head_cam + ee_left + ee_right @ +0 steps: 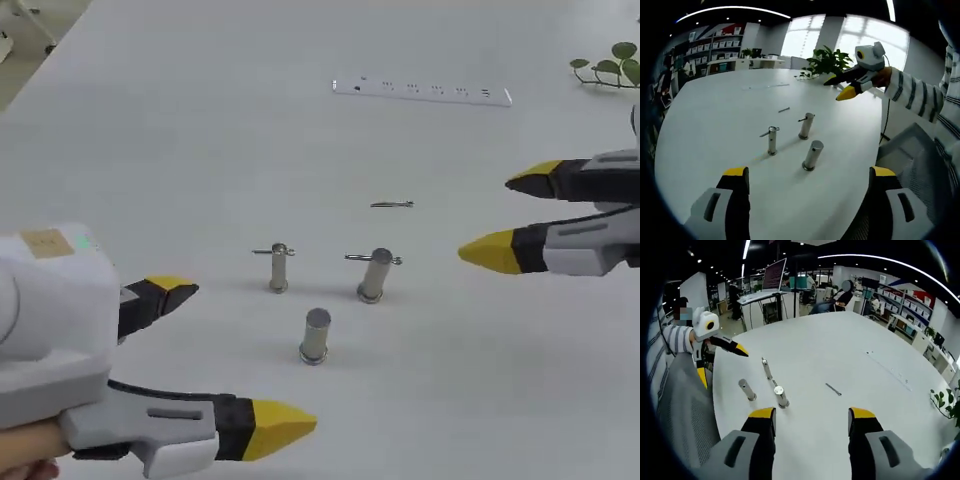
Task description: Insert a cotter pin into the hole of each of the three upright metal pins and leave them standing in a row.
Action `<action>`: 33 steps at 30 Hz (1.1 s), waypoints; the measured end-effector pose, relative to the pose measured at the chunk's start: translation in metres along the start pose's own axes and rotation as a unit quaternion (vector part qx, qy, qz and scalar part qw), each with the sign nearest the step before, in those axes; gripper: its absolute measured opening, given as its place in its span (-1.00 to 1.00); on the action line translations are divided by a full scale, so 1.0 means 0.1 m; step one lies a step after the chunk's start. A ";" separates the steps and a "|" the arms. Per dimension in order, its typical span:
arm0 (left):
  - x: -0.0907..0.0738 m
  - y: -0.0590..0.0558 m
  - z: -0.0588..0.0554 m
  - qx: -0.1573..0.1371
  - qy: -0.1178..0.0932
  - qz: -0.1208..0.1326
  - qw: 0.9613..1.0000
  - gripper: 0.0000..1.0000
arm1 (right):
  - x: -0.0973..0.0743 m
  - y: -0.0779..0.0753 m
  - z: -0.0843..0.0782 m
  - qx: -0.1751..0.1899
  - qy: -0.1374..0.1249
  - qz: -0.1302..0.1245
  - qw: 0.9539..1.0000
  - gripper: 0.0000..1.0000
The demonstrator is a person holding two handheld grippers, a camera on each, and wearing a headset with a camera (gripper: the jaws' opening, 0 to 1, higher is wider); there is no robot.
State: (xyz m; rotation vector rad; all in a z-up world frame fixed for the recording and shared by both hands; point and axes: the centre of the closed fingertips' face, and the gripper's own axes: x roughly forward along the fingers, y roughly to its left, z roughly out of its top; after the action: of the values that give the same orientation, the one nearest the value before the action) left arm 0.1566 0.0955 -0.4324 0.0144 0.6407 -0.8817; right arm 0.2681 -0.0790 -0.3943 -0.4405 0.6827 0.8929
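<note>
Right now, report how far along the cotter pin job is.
Done: the rear left pin and rear right pin each carry a cotter pin. In hand: nothing; left gripper and right gripper hang open, empty. Remaining: the front pin is bare, the loose cotter pin lies beyond it, and the three form a triangle, not a row.

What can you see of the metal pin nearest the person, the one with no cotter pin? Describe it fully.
The bare metal pin is a short, silvery cylinder, steel by its look, with a flat round top and a slightly wider foot. It stands upright on the white table, in front of the two fitted pins and apart from them. Nothing passes through it, and only the table touches it.
</note>
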 end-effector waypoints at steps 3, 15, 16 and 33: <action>0.00 -0.03 -0.01 -0.005 0.003 -0.010 1.000 0.97 | 0.13 -0.06 -0.01 -0.015 0.015 0.008 1.000 -0.09; -0.05 -0.08 -0.09 -0.020 0.014 -0.011 1.000 0.97 | 0.69 -0.22 0.00 -0.076 0.072 0.054 0.993 -0.33; -0.06 -0.08 -0.10 -0.021 0.015 -0.011 1.000 0.97 | 0.73 -0.23 -0.01 -0.078 0.077 0.056 0.992 -0.37; -0.08 -0.04 -0.09 -0.032 0.013 -0.005 0.999 0.96 | 1.23 -0.46 -0.14 -0.119 0.155 0.073 0.978 -0.62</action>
State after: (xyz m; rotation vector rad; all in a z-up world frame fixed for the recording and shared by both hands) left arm 0.1455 0.1010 -0.4349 -0.0353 0.6926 -0.8720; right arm 0.3554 -0.0448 -0.4866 -0.7616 0.9060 1.0629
